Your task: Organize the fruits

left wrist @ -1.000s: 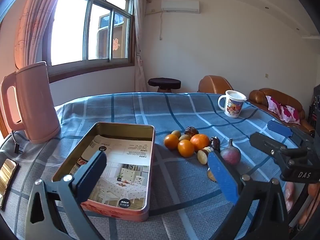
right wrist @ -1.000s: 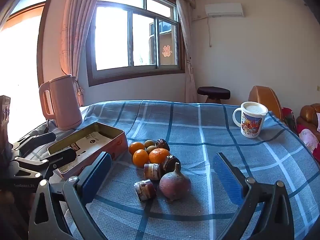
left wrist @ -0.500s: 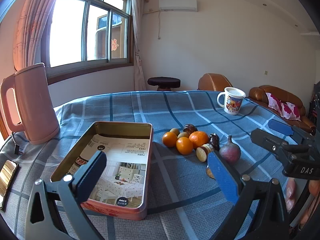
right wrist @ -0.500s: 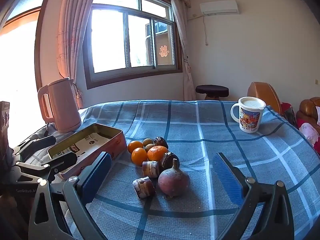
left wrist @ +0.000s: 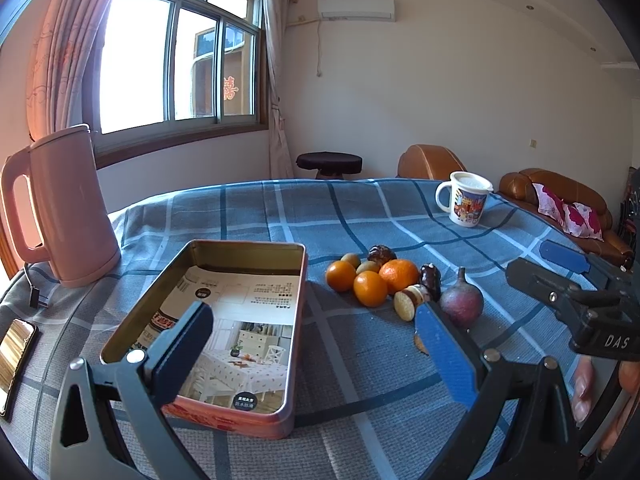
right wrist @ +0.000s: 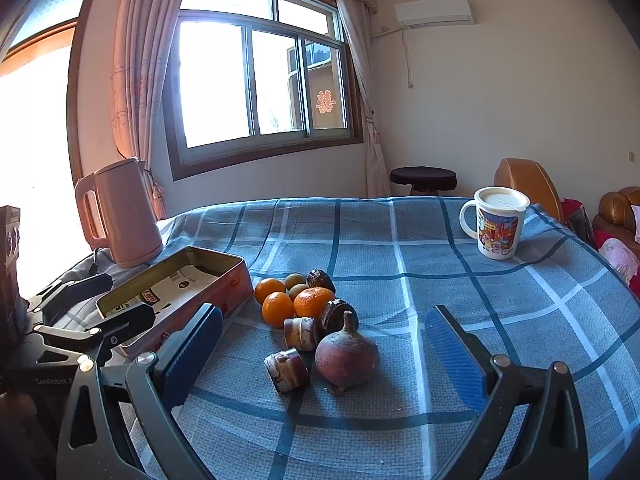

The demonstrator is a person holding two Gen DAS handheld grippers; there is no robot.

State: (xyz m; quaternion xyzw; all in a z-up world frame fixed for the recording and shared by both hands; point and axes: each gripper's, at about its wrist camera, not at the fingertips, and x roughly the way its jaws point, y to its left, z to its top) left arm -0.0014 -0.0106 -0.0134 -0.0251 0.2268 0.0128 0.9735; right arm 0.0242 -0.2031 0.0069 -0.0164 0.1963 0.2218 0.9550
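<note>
Nearest me, the rectangular tin (left wrist: 224, 320) lies open on the blue plaid bench (left wrist: 360, 360), holding only a printed paper liner; no fruit is in it. Just beside its 3 o'clock wall the fruits (right wrist: 296, 300) huddle: three oranges (left wrist: 370, 288) touching, two small green ones behind, dark dates, cut brown-skinned chunks (right wrist: 286, 364), and a purple round fruit with a stem (right wrist: 346, 354) at the near end. From that cluster toward 3 o'clock the cloth lies bare out to the table edge. Farther back, a lidded cartoon mug (right wrist: 498, 226) stands at 2 o'clock and a pink kettle (left wrist: 64, 204) at 10 o'clock; a phone (left wrist: 14, 354) lies at the 9 o'clock edge. The left tool (left wrist: 316, 354) is spread wide over the tin, gripping nothing. The right tool (right wrist: 324, 354) gapes equally wide, empty, framing the purple fruit without touching it.
</note>
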